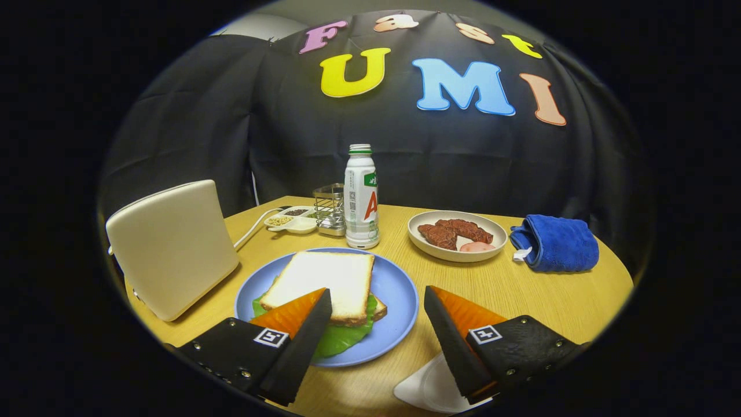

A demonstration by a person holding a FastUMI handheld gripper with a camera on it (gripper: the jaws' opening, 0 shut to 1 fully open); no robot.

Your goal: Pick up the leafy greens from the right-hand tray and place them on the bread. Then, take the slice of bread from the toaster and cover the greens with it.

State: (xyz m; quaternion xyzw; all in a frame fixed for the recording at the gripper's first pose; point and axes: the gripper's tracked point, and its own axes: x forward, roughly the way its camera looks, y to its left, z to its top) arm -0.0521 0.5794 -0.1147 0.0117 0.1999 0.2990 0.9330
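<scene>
Gripper (377, 301) fingers stood wide apart, holding nothing, above near rim of blue plate (399, 289). Top bread slice (324, 278) lay over leafy greens (341, 339) on plate, second slice edge beneath. Toaster (171, 249) stood left of plate; bottle (361, 197) beyond; meat dish (457, 234) and blue towel (558, 243) right.

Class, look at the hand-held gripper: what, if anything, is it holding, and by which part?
Nothing. The hand-held gripper is open, fingers apart above the blue plate, with the bread slice already lying on the greens.
</scene>
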